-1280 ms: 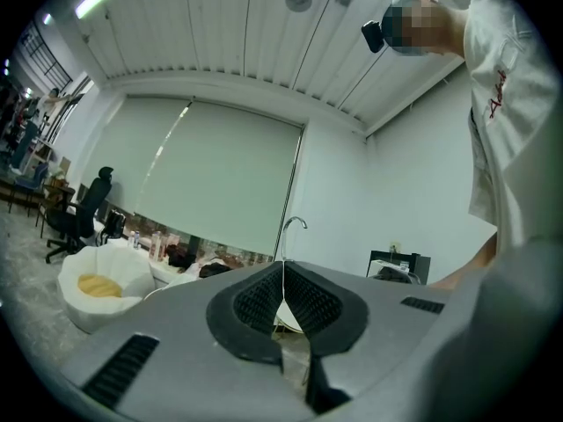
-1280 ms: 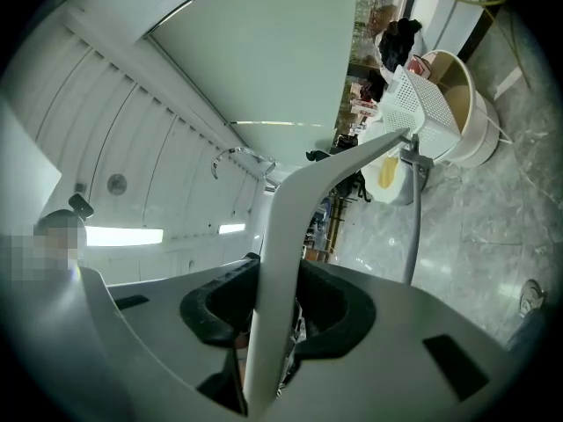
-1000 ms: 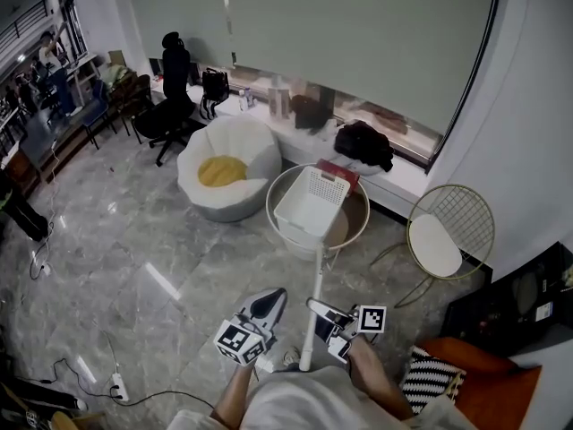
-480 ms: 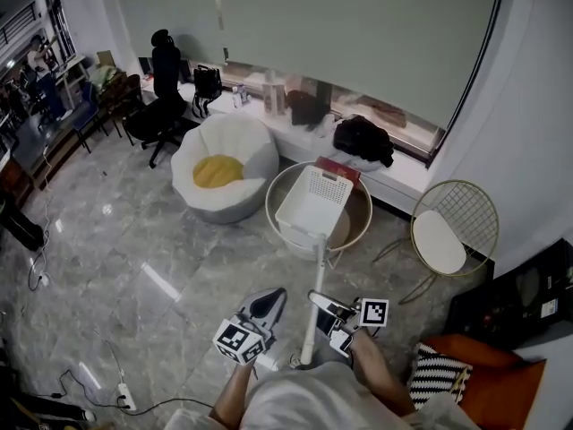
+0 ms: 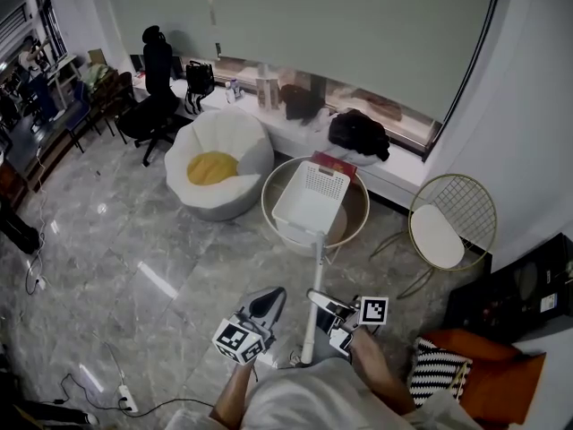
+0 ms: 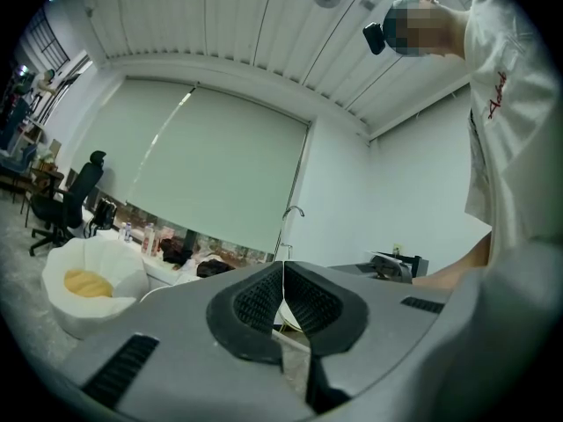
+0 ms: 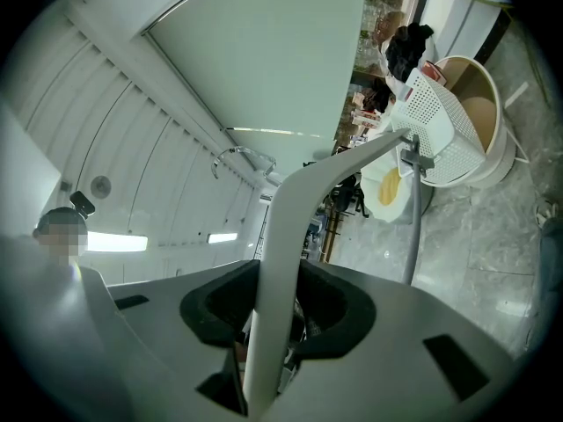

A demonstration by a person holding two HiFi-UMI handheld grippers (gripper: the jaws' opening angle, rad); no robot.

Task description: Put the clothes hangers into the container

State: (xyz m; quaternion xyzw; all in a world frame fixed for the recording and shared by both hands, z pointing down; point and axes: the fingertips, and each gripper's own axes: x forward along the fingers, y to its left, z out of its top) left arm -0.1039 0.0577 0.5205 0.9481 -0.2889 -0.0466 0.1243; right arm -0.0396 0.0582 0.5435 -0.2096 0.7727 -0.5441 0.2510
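- One white beanbag seat [image 5: 219, 164] with a yellow cushion stands well ahead and left of the left fingers.
- One round tub [image 5: 266, 191] stands well ahead of both pairs of fingers. Part of its rim is hidden behind the container.
- One white perforated container [image 5: 309, 200] [image 7: 440, 121] lies tilted in the tub. No label can be read on it.
- One white clothes hanger [image 5: 315, 276] [image 7: 303, 200] runs forward from the right fingers towards the container. Whether they touch cannot be told. Its near end is cut off in the right gripper view.
- Right gripper [image 5: 315, 305] [image 7: 274, 297]: fingers clenched on the hanger.
- Left gripper [image 5: 274, 296] [image 6: 282, 280]: fingers pressed together, nothing between them, just left of the hanger.
- Two marker cubes, one per gripper [image 5: 235, 339] [image 5: 372, 312], carry black-and-white squares and no text.
- Red script on the person's shirt [image 6: 495, 95] is illegible.
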